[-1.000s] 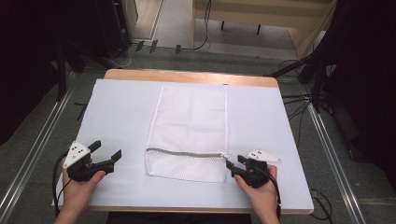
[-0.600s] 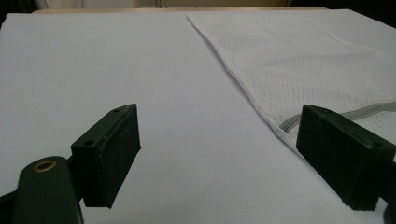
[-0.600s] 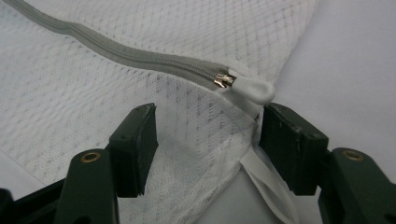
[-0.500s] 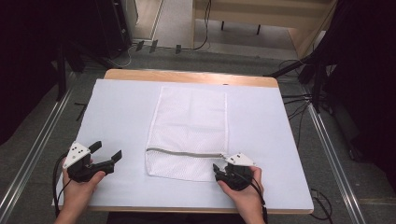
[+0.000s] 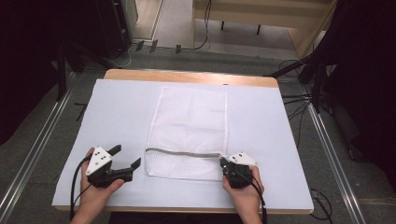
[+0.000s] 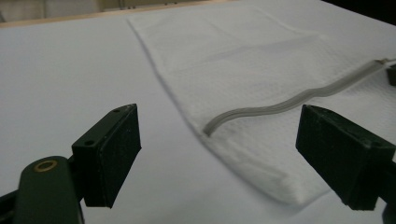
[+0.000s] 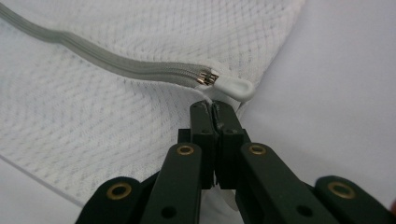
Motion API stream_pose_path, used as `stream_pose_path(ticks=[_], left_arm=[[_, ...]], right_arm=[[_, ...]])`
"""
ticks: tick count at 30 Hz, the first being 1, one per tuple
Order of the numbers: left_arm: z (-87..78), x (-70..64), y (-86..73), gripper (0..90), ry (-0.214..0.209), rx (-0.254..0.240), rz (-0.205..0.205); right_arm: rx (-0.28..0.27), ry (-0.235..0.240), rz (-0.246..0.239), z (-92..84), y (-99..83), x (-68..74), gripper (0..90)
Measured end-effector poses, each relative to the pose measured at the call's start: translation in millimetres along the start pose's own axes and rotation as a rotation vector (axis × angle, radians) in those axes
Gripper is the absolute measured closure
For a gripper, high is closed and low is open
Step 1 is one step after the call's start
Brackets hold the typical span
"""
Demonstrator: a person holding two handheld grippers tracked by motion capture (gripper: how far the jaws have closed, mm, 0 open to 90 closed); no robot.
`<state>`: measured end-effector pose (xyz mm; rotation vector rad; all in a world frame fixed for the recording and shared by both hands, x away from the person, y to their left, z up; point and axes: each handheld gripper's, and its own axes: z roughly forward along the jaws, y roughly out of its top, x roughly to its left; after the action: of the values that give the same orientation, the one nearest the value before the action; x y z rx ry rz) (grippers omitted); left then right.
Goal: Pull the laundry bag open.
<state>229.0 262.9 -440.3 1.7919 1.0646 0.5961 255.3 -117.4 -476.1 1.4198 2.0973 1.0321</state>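
A white mesh laundry bag lies flat on the white-covered table, with a grey zipper across its near end. My right gripper is at the bag's near right corner. Seen from the right gripper view, its jaws have just been closing and now stand shut on a bit of the bag's fabric, just below the white zipper pull. My left gripper rests open on the table just left of the bag. Between its wide-apart jaws lie the bag's near left corner and the zipper's end.
The table's far wooden edge shows past the white cover. Cables and dark stands sit on the floor around the table. White surface lies bare on both sides of the bag.
The left gripper has slid right, closer to the bag's left edge. The right gripper moved left to the bag's corner and its jaws have closed there.
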Motion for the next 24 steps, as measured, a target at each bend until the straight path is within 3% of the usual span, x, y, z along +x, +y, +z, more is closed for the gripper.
stream_pose_path(ticks=[3,4,5,8,11,12,16,18,20,24], left_arm=[[8.2,-11.9,3.0,15.9,-0.038,0.01,-0.006],[19.5,-23.1,6.2,19.0,-0.08,0.034,-0.014],[19.5,-23.1,6.2,21.8,-0.08,0.034,-0.014],[40.8,-43.4,13.2,24.2,-0.154,0.047,-0.024],[49.5,-53.5,16.2,28.7,-0.179,0.048,-0.011],[58.8,-61.3,18.9,36.1,-0.201,0.059,-0.013],[74.7,-70.7,22.9,45.9,-0.221,0.086,-0.031],[89.0,-79.6,27.9,55.0,-0.27,0.096,-0.047],[97.6,-86.9,31.9,57.1,-0.293,0.107,-0.056],[109.8,-98.2,37.5,58.8,-0.286,0.126,-0.063]], right_arm=[[-0.03,0.002,-0.007,-5.0,2.2,0.3,89.9],[-0.056,-0.004,-0.019,-9.5,4.0,2.1,89.9],[-0.056,-0.004,-0.019,-9.5,4.0,2.1,89.9],[-0.074,-0.009,-0.049,-12.1,4.3,6.6,89.9],[-0.075,-0.007,-0.056,-12.3,4.3,8.4,89.9],[-0.081,-0.006,-0.059,-12.9,4.8,8.9,89.8],[-0.091,-0.004,-0.06,-14.4,5.8,8.3,89.9],[-0.102,0.001,-0.063,-16.0,6.4,9.1,89.8],[-0.105,0.002,-0.069,-16.6,6.5,10.4,89.9],[-0.111,0.003,-0.089,-16.4,6.7,13.6,89.8]])
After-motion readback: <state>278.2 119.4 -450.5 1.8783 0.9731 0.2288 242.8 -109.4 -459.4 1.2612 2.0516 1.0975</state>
